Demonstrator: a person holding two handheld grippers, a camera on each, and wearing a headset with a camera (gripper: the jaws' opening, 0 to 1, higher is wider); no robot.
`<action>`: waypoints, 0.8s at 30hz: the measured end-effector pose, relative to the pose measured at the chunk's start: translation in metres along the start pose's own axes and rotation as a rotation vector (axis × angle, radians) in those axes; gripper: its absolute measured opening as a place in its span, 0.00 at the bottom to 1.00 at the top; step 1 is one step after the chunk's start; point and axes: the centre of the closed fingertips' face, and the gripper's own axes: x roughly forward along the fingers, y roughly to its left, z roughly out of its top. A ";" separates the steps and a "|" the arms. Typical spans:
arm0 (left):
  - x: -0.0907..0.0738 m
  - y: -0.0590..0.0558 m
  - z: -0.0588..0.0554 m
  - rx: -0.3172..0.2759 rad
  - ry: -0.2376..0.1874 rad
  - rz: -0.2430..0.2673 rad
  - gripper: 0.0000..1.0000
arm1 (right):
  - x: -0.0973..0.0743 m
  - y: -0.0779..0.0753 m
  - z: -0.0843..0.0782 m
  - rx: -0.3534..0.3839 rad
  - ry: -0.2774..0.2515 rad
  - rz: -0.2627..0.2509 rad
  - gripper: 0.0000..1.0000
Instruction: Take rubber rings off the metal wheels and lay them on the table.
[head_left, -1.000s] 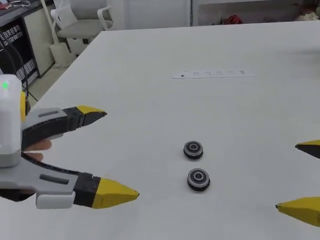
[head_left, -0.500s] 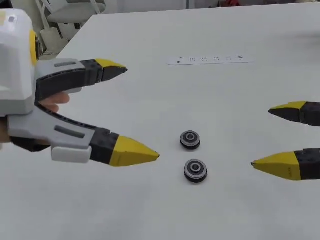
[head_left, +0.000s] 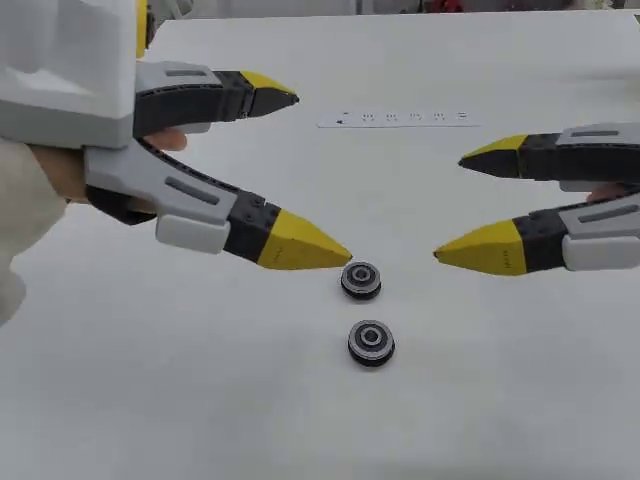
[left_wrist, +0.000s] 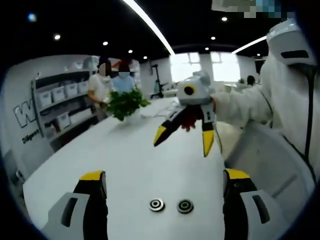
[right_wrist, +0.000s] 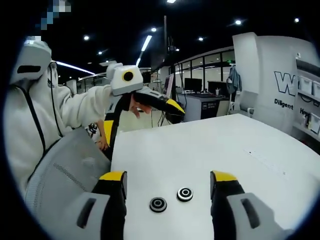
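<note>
Two small metal wheels with black rubber rings lie flat on the white table, a far wheel (head_left: 361, 280) and a near wheel (head_left: 371, 342). My left gripper (head_left: 322, 178) is open, and its lower yellow tip hovers just left of the far wheel. From the right, my right gripper (head_left: 448, 208) faces it, open and a little farther off. In the left gripper view both wheels (left_wrist: 157, 204) (left_wrist: 185, 205) sit between my open jaws, with the right gripper (left_wrist: 182, 149) beyond. The right gripper view shows the wheels (right_wrist: 158, 203) (right_wrist: 185, 194) and the left gripper (right_wrist: 142, 120).
A flat white socket strip (head_left: 400, 118) lies farther back on the table (head_left: 200, 400). A grey chair back (right_wrist: 65, 170) stands at the table's near edge. Two people with a green plant (left_wrist: 125, 102) stand at the far end of the room.
Both grippers have moved in toward the two wheels, the left from the left and the right from the right edge. The wheels have not moved; the head camera has shifted.
</note>
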 end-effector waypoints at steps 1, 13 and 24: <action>0.001 0.000 -0.001 0.000 0.003 0.001 0.98 | 0.003 -0.002 0.002 0.001 -0.002 0.003 0.64; 0.023 -0.006 -0.046 -0.096 -0.036 0.021 0.90 | 0.037 0.006 -0.043 0.016 0.035 0.040 0.55; 0.048 -0.019 -0.077 -0.092 -0.029 0.046 0.71 | 0.052 0.017 -0.125 0.066 0.178 0.059 0.44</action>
